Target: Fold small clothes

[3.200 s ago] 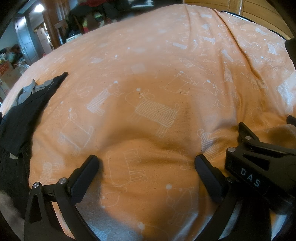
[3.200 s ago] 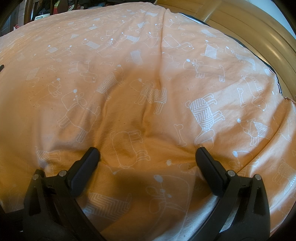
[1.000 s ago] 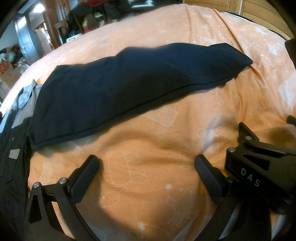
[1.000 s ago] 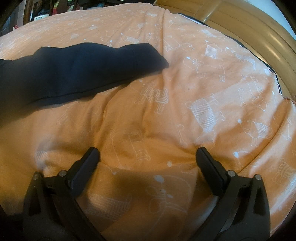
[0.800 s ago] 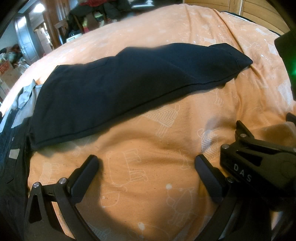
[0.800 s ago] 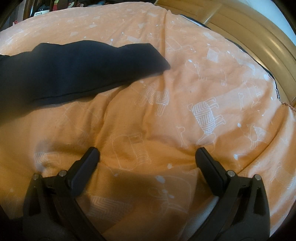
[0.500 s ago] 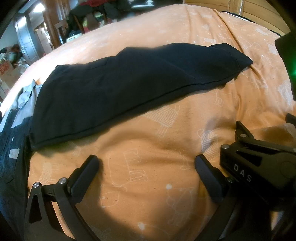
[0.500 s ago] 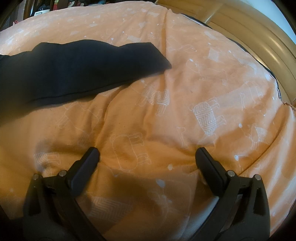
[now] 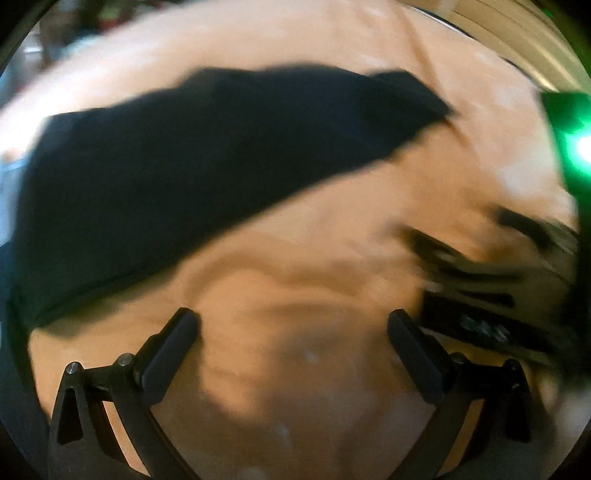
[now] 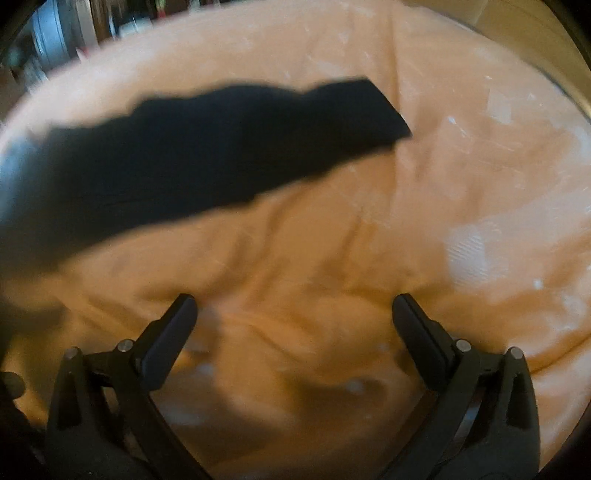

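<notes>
A dark navy garment (image 9: 192, 166) lies stretched across the orange printed bedsheet (image 9: 295, 280), running from lower left to upper right. In the right wrist view the same garment (image 10: 207, 158) crosses the upper left of the sheet (image 10: 461, 184). My left gripper (image 9: 293, 332) is open, empty, just short of the garment's near edge. My right gripper (image 10: 293, 314) is open too, empty, over bare sheet below the garment. The right gripper's black body (image 9: 491, 295) shows blurred at the right of the left wrist view. Both views are motion-blurred.
A wooden bed frame (image 10: 517, 22) curves round the far right edge of the mattress. A green light (image 9: 580, 147) glows at the right edge of the left wrist view. Blurred room clutter (image 10: 66, 26) sits beyond the bed's far left.
Both grippers have moved forward toward the garment, which now fills more of each view; both views have turned blurry. Three seconds ago the sheet here was bare. Both grippers stay open.
</notes>
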The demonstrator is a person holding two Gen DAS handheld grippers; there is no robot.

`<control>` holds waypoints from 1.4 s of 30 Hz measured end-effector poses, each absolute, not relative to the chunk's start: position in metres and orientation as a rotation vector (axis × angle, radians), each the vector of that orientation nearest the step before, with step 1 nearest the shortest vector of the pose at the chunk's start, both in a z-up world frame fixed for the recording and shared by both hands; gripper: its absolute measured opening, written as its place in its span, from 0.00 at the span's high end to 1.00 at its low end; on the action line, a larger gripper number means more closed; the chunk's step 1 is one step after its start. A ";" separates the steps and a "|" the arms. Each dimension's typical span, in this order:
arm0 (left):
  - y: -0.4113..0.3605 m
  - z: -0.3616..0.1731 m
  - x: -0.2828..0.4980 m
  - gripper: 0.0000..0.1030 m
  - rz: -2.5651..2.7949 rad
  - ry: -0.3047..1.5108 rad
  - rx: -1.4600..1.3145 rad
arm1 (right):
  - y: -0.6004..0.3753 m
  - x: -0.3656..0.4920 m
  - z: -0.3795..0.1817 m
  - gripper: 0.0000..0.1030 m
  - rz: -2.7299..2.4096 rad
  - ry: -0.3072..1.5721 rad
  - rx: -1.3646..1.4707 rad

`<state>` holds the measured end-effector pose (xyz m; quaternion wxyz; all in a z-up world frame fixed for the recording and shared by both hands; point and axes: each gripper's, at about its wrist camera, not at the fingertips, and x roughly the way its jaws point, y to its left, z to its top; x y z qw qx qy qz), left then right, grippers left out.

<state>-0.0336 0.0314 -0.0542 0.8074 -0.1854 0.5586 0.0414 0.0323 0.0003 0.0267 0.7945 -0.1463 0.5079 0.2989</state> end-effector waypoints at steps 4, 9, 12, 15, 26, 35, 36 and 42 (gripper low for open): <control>0.045 -0.016 -0.075 0.01 -0.060 1.172 -0.401 | -0.016 0.011 0.094 0.00 0.737 0.860 -0.146; 0.083 0.066 -0.176 0.00 -0.069 0.960 -0.341 | -0.007 -0.084 0.174 0.00 0.856 0.451 -0.075; 0.100 0.129 -0.252 0.00 -0.066 0.797 -0.268 | 0.000 -0.143 0.217 0.00 0.941 0.336 -0.045; 0.121 0.195 -0.328 0.00 -0.057 0.624 -0.223 | 0.007 -0.186 0.245 0.00 1.038 0.241 0.004; 0.154 0.335 -0.562 0.00 0.178 0.185 -0.160 | 0.044 -0.332 0.255 0.00 1.145 0.179 0.155; 0.179 0.254 -0.646 0.00 0.446 0.420 -0.203 | 0.102 -0.421 0.226 0.00 1.069 0.265 -0.088; 0.181 0.247 -0.648 0.00 0.469 0.439 -0.199 | 0.108 -0.417 0.226 0.00 1.059 0.257 -0.094; 0.191 0.231 -0.654 0.00 0.546 0.403 -0.193 | 0.101 -0.455 0.237 0.00 1.028 0.296 -0.116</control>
